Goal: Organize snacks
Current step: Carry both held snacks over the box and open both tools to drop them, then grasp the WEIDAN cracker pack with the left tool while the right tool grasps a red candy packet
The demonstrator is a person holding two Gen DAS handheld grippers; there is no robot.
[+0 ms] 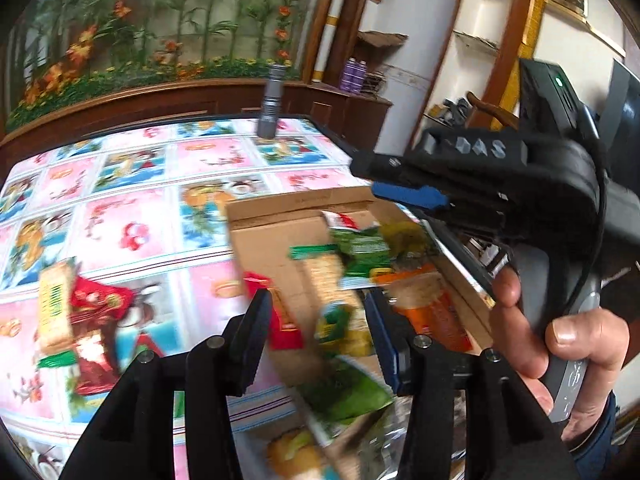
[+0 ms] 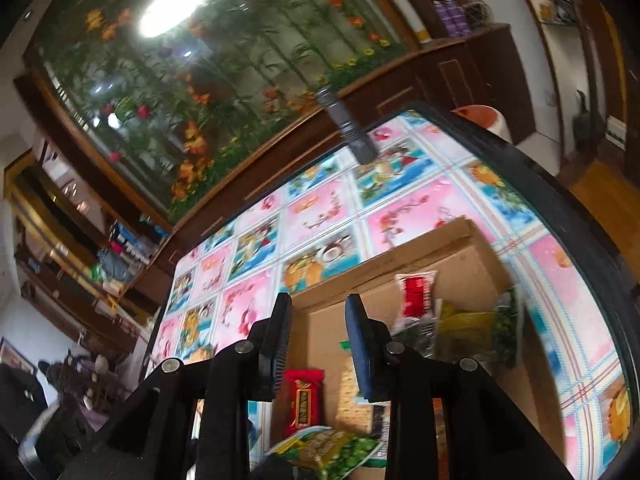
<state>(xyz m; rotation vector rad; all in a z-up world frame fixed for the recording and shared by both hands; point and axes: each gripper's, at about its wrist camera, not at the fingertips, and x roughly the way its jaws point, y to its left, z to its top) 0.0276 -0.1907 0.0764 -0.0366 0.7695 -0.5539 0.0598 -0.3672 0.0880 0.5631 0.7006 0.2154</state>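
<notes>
An open cardboard box (image 1: 276,240) (image 2: 400,260) sits on the patterned table. It holds blurred snack packets: a cracker pack (image 1: 328,276), a green packet (image 1: 364,248), an orange packet (image 1: 432,308) and a red-and-white packet (image 2: 416,292). My left gripper (image 1: 318,320) hovers over the box's near side with its jaws apart and nothing pressed between the pads. A hand holds my right gripper (image 1: 364,178) (image 2: 318,316) above the box's right side. Its pads stand a little apart with nothing between them. A red packet (image 2: 304,400) and a green pea packet (image 2: 332,452) lie below it.
A yellow cracker pack (image 1: 56,304) and a red packet (image 1: 96,320) lie on the tablecloth left of the box. A grey cylinder (image 1: 272,104) (image 2: 348,124) stands at the table's far edge. A wooden cabinet with floral glass runs behind the table.
</notes>
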